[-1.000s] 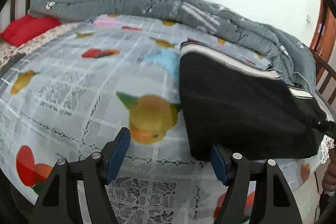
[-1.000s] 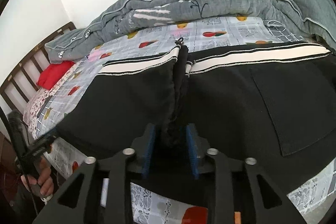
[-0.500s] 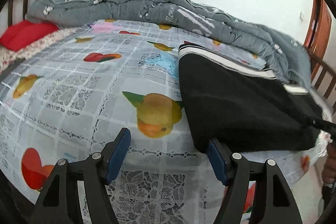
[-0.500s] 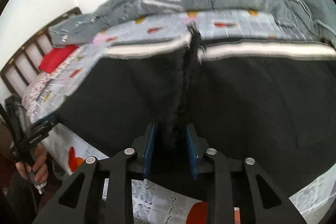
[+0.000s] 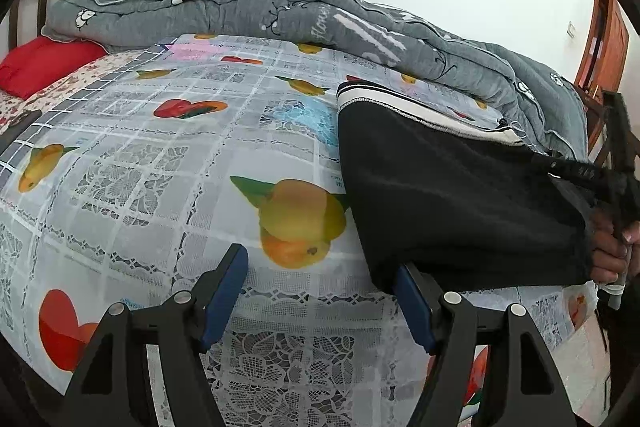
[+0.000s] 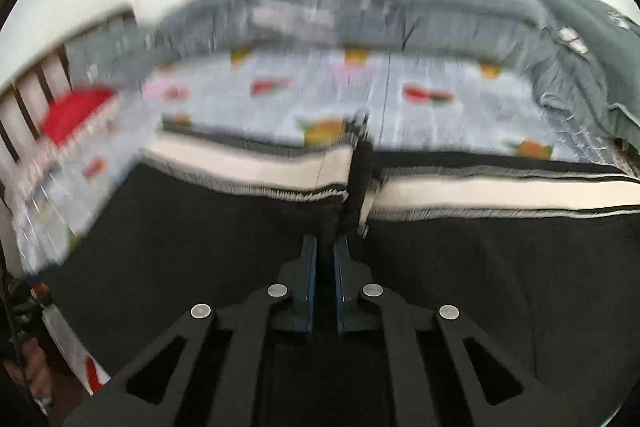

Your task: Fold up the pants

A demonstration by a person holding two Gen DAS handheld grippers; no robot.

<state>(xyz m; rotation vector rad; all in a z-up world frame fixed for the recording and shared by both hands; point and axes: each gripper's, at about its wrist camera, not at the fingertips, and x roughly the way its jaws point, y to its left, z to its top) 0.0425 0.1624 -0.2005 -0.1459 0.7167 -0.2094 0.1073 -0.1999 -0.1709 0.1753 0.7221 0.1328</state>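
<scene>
the black pants (image 6: 460, 267) lie spread on the bed (image 5: 168, 163), waistband on the far side from the right claw (image 6: 325, 251). that claw is pinched together on the raised ridge of cloth at the middle seam. the left claw (image 5: 320, 291) hangs apart and empty, its right finger just beside the pants' near corner. the first fold looks to be starting; next, the right claw likely carries the pinched cloth across, keeping edges aligned.
</scene>
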